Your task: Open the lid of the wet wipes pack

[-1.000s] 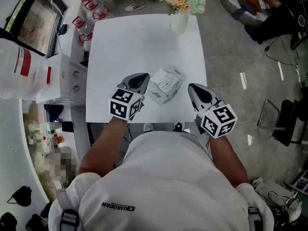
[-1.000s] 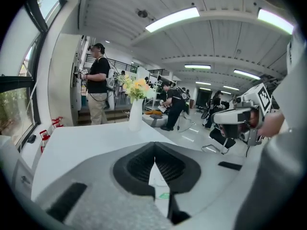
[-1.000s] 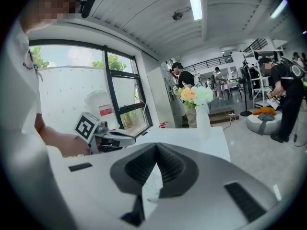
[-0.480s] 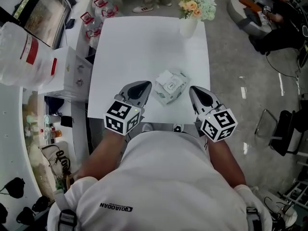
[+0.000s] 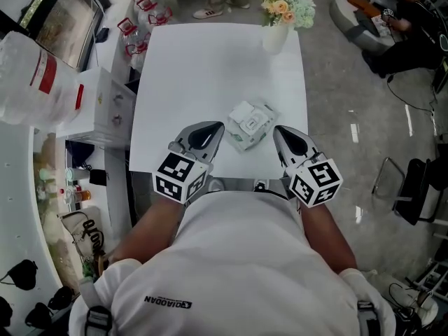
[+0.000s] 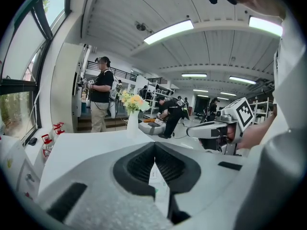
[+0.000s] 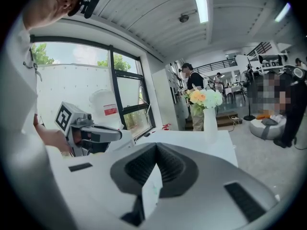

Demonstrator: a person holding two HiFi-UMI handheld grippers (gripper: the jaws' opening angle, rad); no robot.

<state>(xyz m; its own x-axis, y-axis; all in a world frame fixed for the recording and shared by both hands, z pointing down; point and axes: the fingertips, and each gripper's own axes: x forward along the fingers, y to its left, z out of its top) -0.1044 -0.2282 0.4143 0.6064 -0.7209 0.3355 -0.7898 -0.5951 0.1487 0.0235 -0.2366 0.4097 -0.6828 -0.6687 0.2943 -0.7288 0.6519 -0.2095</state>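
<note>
While my left gripper point(image 5: 218, 127) and right gripper point(image 5: 278, 129) flank the wet wipes pack point(image 5: 255, 129), jaws closed and empty, I judge the approach in hand; next, one must open to catch the lid point(image 5: 246, 122).

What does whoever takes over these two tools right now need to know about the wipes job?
Left tool: shut, empty, just left of the wet wipes pack, apparently not touching.
Right tool: shut, empty, just right of it.
Pack: on the white table near its front edge, between the tools.
Done: nothing; the lid looks down, though it is small in the head view.
Left: catch the lid's flap and lift it open.
</note>
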